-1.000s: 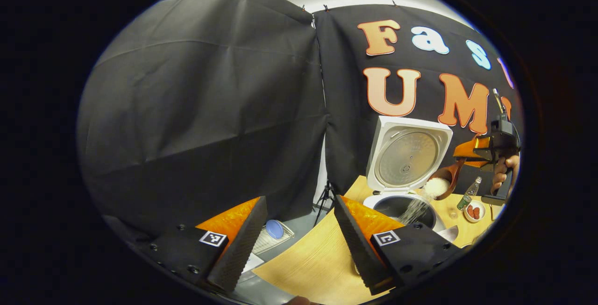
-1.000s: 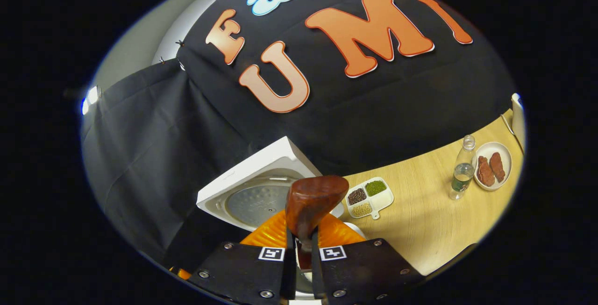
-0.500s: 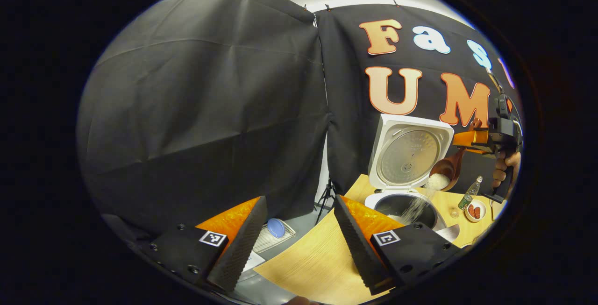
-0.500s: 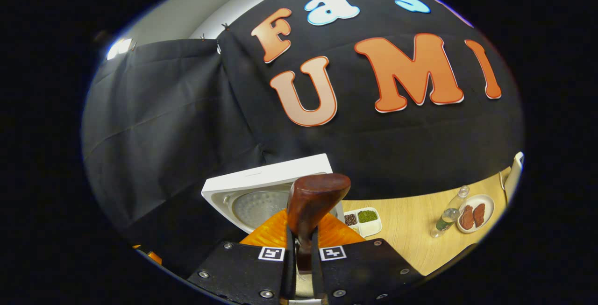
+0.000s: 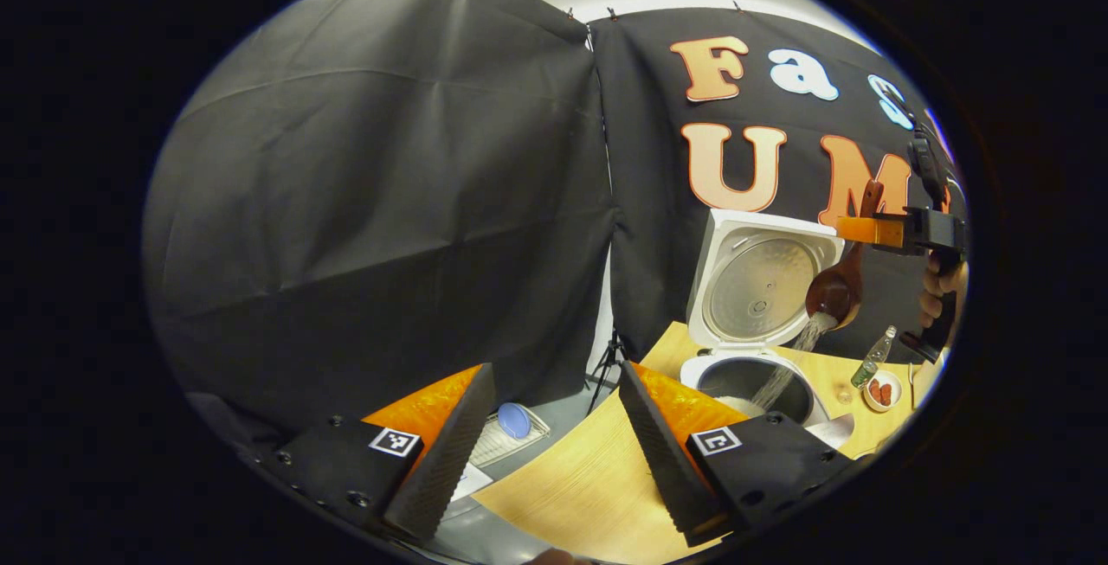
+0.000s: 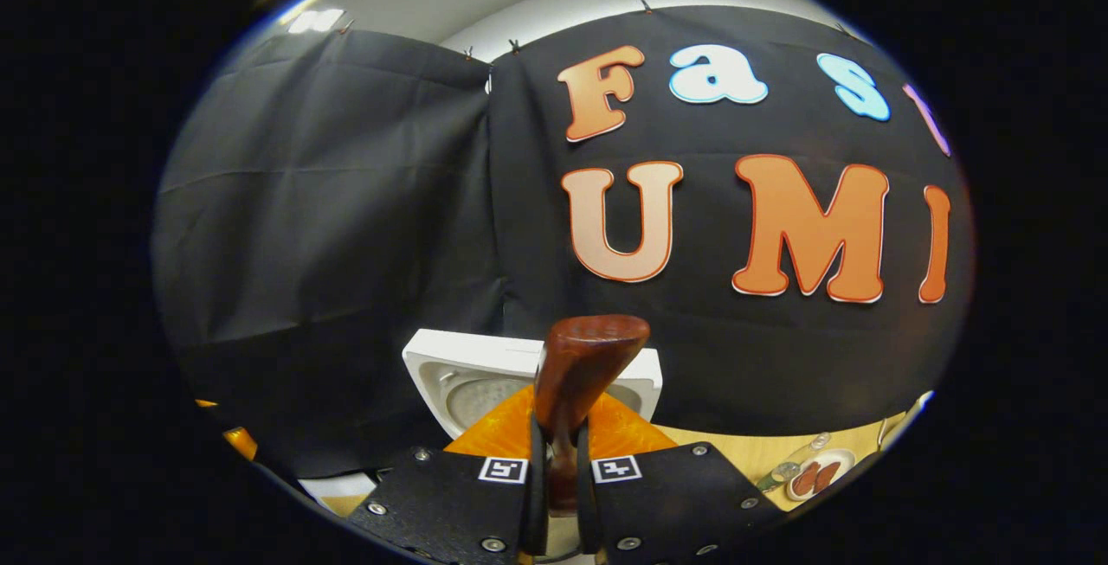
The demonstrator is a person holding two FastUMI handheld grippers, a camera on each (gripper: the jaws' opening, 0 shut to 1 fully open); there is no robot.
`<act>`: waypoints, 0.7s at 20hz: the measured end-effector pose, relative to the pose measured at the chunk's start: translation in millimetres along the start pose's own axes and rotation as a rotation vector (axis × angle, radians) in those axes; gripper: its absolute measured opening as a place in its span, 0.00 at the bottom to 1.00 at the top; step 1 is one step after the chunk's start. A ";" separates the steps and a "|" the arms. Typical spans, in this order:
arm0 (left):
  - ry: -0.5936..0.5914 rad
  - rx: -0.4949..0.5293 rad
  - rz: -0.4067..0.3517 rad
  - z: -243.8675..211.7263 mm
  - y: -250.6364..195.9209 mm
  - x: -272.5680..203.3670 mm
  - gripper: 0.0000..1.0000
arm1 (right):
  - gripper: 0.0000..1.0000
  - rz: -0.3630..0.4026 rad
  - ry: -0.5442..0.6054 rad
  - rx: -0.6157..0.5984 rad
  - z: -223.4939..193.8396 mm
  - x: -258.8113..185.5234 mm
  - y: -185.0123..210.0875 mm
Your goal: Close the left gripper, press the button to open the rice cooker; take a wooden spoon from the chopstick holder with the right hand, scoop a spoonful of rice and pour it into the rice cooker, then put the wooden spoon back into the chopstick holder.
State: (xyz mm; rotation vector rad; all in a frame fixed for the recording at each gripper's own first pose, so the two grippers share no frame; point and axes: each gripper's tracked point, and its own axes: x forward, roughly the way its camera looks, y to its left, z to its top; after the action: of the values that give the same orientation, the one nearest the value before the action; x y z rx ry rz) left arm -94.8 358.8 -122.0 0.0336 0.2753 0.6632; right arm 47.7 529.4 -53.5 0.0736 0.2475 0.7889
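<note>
Rice (image 5: 783, 372) streams from the tipped wooden spoon (image 5: 836, 288) into the open rice cooker (image 5: 753, 314).
Right gripper (image 6: 554, 496) jaws clench the spoon handle; left gripper (image 5: 554, 444) jaws hang released over the worktop (image 5: 580, 487).

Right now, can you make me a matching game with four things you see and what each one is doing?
Things:
1. rice cooker lid
2. wooden spoon
3. left tool
4. plastic bottle

States:
A. open, holding nothing
B. tipped, with rice streaming down into the pot
C. flipped up, its metal inside showing
D. standing upright on the table beside a small dish

Right pairs: 1-C, 2-B, 3-A, 4-D
</note>
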 end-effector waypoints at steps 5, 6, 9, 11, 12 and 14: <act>-0.031 0.070 0.006 6.8 -4.6 -3.8 0.98 | 0.13 0.046 -0.035 -0.092 10.4 -3.3 18.2; -0.037 0.081 0.006 8.0 -7.2 -4.2 0.98 | 0.13 0.058 -0.044 -0.097 13.3 -6.1 21.3; -0.037 0.104 -0.001 7.2 -11.3 -7.8 0.98 | 0.13 0.065 -0.064 -0.105 18.6 -11.8 18.5; -0.036 0.119 -0.004 7.7 -15.6 -10.7 0.98 | 0.13 0.075 -0.068 -0.072 21.4 -15.4 10.0; -0.036 0.123 -0.007 7.3 -18.7 -12.7 0.98 | 0.13 0.074 -0.069 -0.045 23.4 -17.0 4.0; -0.034 0.128 -0.010 8.1 -23.2 -14.5 0.98 | 0.13 0.079 -0.071 0.019 28.2 -26.2 -7.2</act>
State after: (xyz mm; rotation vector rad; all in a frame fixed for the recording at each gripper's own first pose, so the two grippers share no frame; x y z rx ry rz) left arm -89.6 332.1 -113.5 0.1656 0.2843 0.6340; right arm 41.9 506.5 -22.3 0.1296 0.1856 0.8613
